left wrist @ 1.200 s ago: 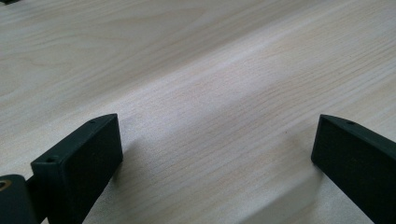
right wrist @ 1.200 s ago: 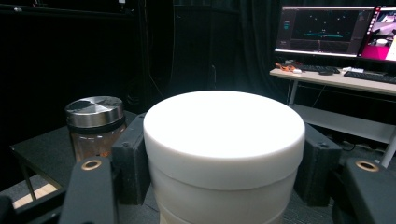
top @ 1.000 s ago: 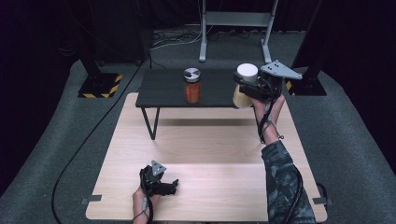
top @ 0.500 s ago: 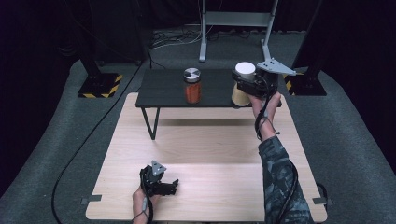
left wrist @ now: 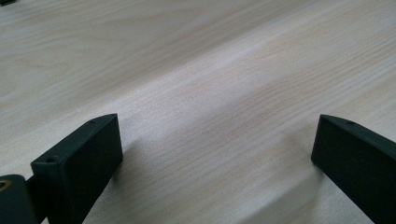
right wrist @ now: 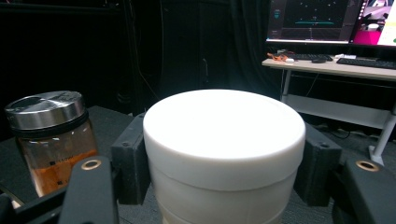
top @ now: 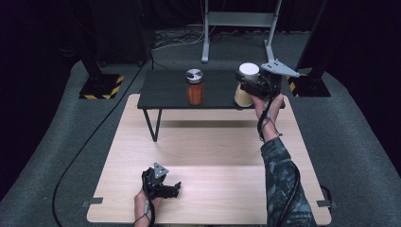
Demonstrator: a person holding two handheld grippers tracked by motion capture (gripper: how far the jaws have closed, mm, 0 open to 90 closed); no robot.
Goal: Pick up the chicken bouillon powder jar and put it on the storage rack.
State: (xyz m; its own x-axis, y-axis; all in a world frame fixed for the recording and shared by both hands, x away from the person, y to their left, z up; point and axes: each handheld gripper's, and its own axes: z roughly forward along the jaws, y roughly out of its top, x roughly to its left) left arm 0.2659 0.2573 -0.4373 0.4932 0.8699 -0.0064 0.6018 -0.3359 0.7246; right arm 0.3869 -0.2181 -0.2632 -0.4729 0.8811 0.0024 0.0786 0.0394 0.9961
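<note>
Right gripper (top: 249, 88) clamped, arm outstretched; left gripper (top: 176, 188) agape, low.

White-lidded jar (right wrist: 224, 154) is clamped between both jaws of the right gripper (right wrist: 224, 165). Metal-lidded jar (right wrist: 49, 140) is seen left of it.

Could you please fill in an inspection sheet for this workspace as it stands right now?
Surface: pale wooden table, with a small black side table at its far edge.
Job's things: white-lidded container and steel-lidded jar with orange contents, both at the side table.
Clutter: nothing seen.
Grippers: right gripper has its jaws against the container's sides; left gripper open, low over the wood.
Cables: one trails from each gripper; a black cable crosses the floor.
Surroundings: grey carpet, dark backdrop, desk with monitors.
</note>
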